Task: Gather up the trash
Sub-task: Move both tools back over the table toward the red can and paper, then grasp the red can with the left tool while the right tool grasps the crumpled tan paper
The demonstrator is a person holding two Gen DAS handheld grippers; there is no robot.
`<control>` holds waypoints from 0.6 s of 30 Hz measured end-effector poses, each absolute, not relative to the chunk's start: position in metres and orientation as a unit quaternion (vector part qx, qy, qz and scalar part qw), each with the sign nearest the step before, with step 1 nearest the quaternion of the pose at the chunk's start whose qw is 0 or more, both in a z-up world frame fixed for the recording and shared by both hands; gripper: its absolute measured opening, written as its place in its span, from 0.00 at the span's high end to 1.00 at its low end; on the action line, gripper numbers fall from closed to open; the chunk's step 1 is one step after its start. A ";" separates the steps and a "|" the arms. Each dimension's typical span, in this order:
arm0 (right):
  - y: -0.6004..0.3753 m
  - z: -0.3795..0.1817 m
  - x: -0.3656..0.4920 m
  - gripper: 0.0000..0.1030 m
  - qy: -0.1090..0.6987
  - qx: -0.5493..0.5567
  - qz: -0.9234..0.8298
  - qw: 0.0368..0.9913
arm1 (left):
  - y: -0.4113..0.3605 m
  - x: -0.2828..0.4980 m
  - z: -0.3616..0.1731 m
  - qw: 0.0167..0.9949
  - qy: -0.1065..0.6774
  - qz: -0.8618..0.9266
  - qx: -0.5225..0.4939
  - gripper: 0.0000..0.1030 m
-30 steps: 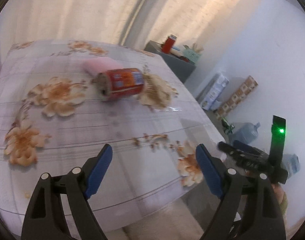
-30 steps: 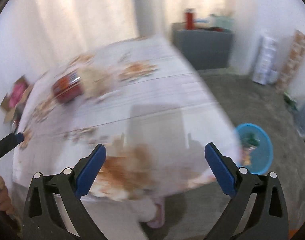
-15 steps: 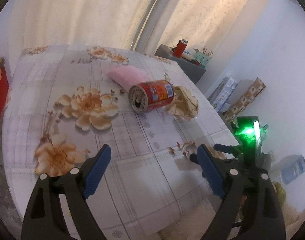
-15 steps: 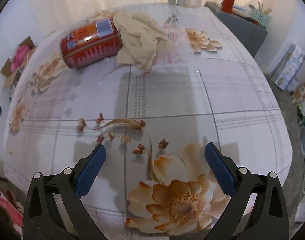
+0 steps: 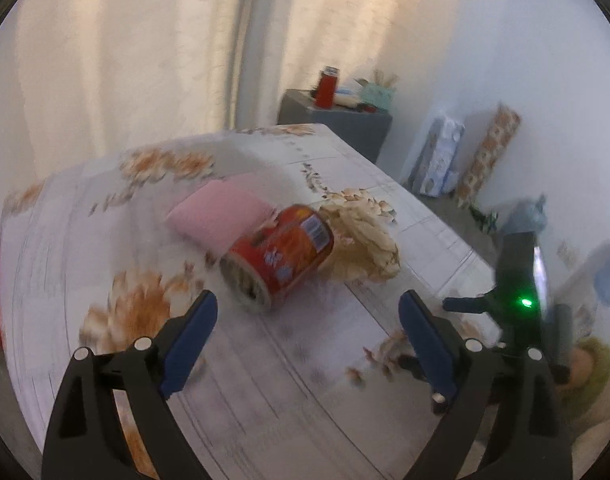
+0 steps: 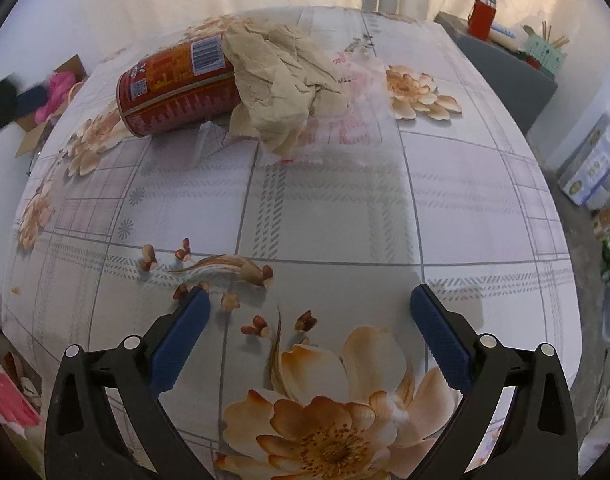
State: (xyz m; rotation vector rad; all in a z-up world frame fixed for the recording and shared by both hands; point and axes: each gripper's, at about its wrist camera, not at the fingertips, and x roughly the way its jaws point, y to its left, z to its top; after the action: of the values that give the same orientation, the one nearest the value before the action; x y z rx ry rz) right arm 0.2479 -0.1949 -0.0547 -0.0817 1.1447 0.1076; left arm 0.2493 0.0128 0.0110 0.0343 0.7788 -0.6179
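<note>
A red can (image 5: 279,254) lies on its side on the flowered tablecloth (image 5: 289,380); it also shows in the right wrist view (image 6: 177,90). Crumpled beige paper (image 5: 361,240) lies against its far end, and also shows in the right wrist view (image 6: 281,80) on a clear plastic wrapper (image 6: 345,120). A pink sponge-like pad (image 5: 221,214) lies behind the can. My left gripper (image 5: 307,312) is open and empty, just short of the can. My right gripper (image 6: 309,308) is open and empty over the table, well short of the paper.
The table edge (image 5: 445,220) drops off to the right. A grey cabinet (image 5: 337,124) with a red flask (image 5: 327,88) stands by the curtain. Boxes (image 5: 441,160) lean against the wall. The right gripper's body (image 5: 517,280) shows at the left view's right side.
My left gripper has moved closer to the can, which now looms larger between the fingers. My right gripper has crept forward toward the paper. Both stay open.
</note>
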 end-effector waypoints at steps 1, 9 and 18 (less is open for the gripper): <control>-0.201 -0.049 0.239 0.07 0.540 -0.038 0.051 0.840 | 0.006 0.257 0.011 0.877 0.371 -0.303 0.036 0.12; -0.202 -0.045 0.210 0.07 0.512 -0.038 0.055 0.856 | -0.042 0.315 -0.009 0.836 0.390 -0.344 0.177 0.12; -0.204 -0.041 0.203 0.07 0.505 -0.041 0.062 0.860 | -0.070 0.329 -0.031 0.802 0.412 -0.336 0.274 0.22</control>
State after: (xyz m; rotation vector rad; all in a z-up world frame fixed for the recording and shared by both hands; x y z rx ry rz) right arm 0.2034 -0.2037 -0.0412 -0.0857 1.0601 0.1311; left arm 0.3290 -0.0695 -0.0307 0.5866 0.8825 -0.7206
